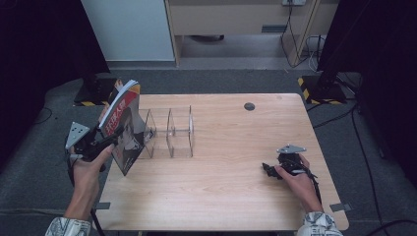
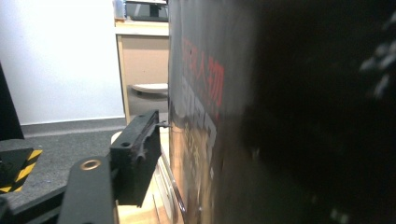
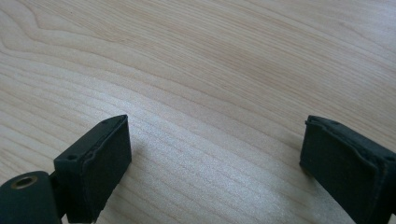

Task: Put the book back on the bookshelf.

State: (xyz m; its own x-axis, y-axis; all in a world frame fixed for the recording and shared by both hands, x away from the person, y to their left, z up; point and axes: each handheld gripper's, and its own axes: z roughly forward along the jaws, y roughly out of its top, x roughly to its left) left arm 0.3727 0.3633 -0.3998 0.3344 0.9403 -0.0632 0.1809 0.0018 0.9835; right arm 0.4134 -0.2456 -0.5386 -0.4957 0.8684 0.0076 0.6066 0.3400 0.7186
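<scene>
A magazine (image 1: 123, 125) with a red and dark cover leans tilted at the left end of a clear acrylic rack (image 1: 172, 130) on the wooden table (image 1: 236, 147). My left gripper (image 1: 110, 140) reaches the magazine's lower part from the left, jaws on either side of it. In the left gripper view the glossy cover (image 2: 201, 116) is close in front, and the one visible pad (image 2: 137, 154) stands a small gap off it; the other jaw is hidden behind the magazine. My right gripper (image 1: 268, 169) rests low at the table's right, open (image 3: 215, 158) over bare wood, nothing between its jaws.
The rack's other slots (image 1: 179, 129) hold nothing. A dark round grommet (image 1: 249, 106) sits near the table's far edge. Stand bases with yellow-black stripes (image 1: 310, 88) stand on the floor beyond the table. Tape marks (image 1: 341, 207) sit at the near corners.
</scene>
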